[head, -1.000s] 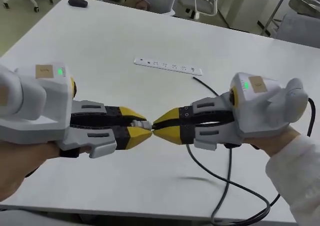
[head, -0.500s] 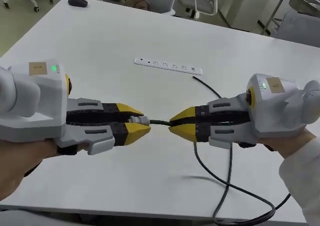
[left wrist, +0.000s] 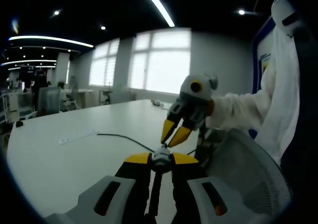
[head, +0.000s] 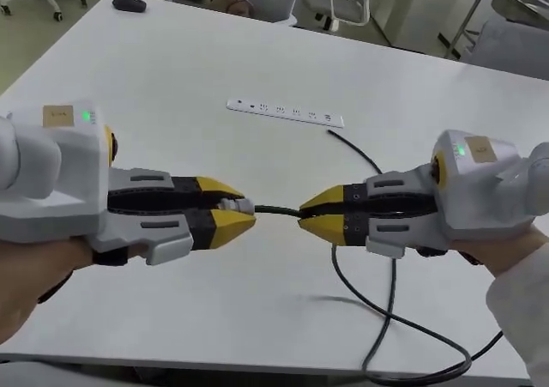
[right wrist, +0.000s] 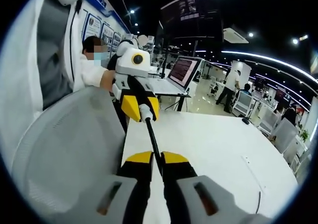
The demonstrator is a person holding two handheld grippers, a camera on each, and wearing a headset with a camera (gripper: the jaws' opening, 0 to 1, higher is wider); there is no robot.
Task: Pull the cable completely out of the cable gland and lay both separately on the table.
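Cable ran straight between both grippers above the white table, left gripper clamped on the cable gland, right gripper nipped tight on the cable.

The left tool and right tool have yellow tips, black middles and pale grey bodies with green lights, the cable between them is black, the cable gland at the left tool's tip is whitish, and the worktop beneath and the power strip beyond them are white.
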